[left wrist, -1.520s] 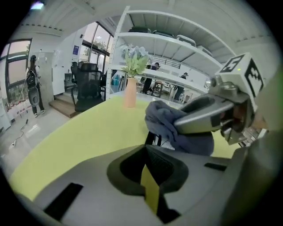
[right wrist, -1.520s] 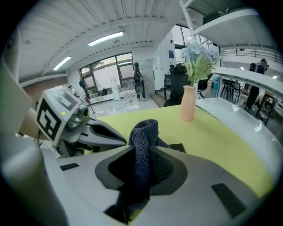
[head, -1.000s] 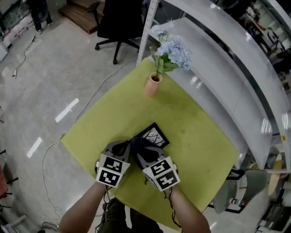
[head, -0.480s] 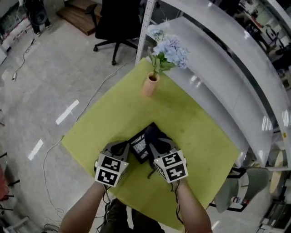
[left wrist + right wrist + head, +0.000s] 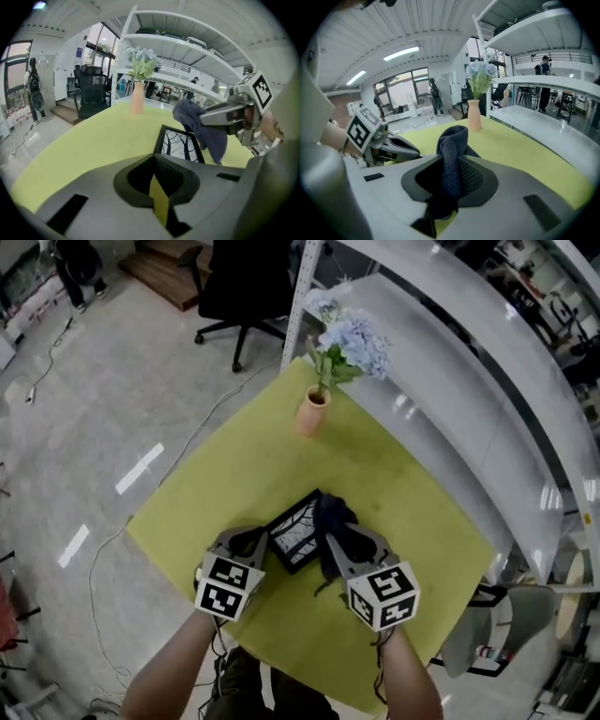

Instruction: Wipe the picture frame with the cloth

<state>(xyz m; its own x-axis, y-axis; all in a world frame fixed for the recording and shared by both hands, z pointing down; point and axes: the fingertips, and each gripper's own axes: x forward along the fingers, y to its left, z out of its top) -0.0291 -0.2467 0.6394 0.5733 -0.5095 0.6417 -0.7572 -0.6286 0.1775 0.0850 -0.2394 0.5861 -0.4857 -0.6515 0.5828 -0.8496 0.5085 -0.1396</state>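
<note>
Picture frame (image 5: 298,527) on bench (image 5: 234,470). Right hand-held gripper (image 5: 339,542) clamped on dark cloth (image 5: 336,519); wad bunched over frame's right edge, ready for wiping. Left hand-held gripper (image 5: 255,542): jaws nearly together, nothing between, tips at frame's left corner, likely bracing it.

left tongs (image 5: 263,540): jaws together | right tongs (image 5: 332,546): clamped on cloth (image 5: 336,519) | both forearms angled inward

the right hand-held gripper (image 5: 339,542) has drawn back to the right with the cloth (image 5: 335,519), off the middle of the picture frame (image 5: 294,530) to its right edge, baring more glass; the frame has shifted slightly left.
</note>
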